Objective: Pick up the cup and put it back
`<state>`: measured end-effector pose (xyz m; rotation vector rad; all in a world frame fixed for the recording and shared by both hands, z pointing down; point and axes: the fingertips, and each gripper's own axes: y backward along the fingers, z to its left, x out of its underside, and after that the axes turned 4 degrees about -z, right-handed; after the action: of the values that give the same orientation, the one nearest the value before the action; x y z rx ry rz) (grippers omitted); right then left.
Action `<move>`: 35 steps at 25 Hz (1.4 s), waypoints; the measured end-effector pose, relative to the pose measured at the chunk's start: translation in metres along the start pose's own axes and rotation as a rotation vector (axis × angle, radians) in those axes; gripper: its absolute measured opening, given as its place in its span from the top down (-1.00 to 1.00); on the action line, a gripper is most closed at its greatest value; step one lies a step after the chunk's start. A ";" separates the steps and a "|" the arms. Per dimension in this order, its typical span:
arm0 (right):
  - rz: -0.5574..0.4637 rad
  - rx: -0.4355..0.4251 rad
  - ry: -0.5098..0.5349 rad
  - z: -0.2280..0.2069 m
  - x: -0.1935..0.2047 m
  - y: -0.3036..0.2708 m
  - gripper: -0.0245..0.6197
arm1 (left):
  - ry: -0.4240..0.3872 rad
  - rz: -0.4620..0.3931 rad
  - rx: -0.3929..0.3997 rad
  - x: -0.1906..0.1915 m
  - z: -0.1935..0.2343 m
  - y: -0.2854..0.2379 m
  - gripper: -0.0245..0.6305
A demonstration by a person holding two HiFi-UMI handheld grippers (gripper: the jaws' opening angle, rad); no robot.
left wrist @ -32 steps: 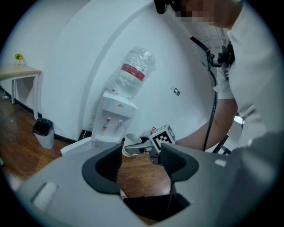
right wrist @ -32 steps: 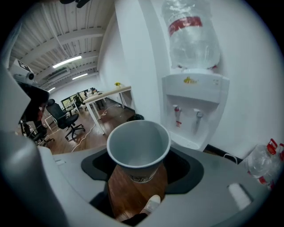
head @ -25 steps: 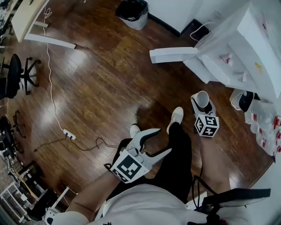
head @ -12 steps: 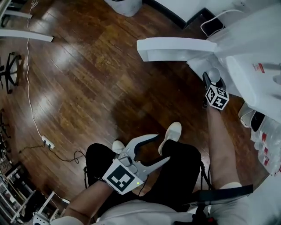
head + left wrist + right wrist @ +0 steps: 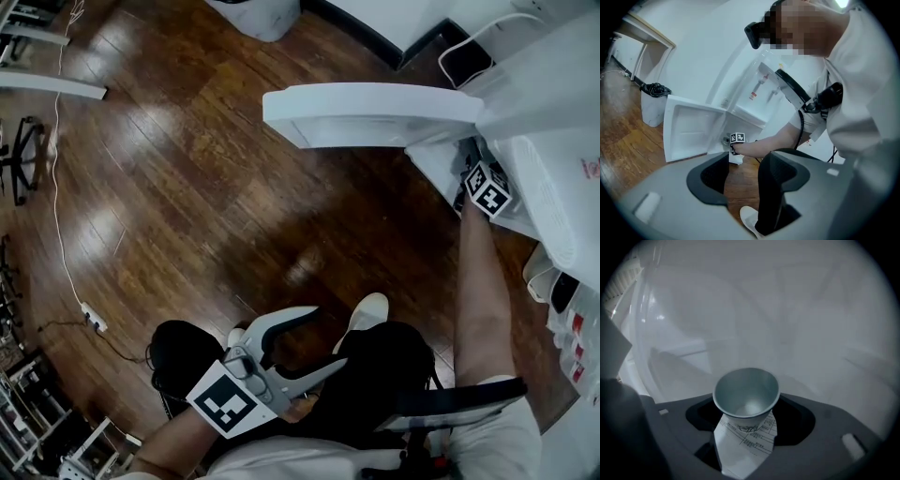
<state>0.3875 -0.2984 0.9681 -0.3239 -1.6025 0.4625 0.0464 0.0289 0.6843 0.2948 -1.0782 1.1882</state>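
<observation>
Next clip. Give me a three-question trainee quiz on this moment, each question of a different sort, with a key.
1. True or false: the right gripper is shut on the paper cup, whose mouth faces up.
2. What do the jaws of the left gripper hold? A) the cup B) nothing C) a cable
3. Fill in: the white door next to the right gripper stands ____ (open or closed).

Key: 1 true; 2 B; 3 open.
</observation>
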 end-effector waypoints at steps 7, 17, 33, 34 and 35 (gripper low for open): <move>-0.009 0.001 0.014 0.005 0.007 -0.011 -0.08 | 0.003 -0.001 0.001 0.007 0.012 -0.015 0.14; -0.006 -0.021 0.041 0.008 0.008 -0.012 -0.23 | -0.031 0.003 0.022 0.014 0.011 -0.015 0.14; 0.136 0.019 0.090 0.031 -0.006 0.141 -0.40 | 0.062 0.013 0.060 -0.026 -0.035 0.046 0.14; 0.152 0.025 0.087 0.031 -0.008 0.158 -0.40 | 0.066 0.017 0.061 -0.032 -0.041 0.054 0.14; 0.167 0.024 0.083 0.034 -0.010 0.176 -0.40 | 0.064 0.028 0.062 -0.038 -0.047 0.062 0.14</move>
<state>0.3432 -0.1523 0.8738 -0.4552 -1.4950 0.5879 0.0194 0.0637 0.6099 0.2891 -0.9940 1.2497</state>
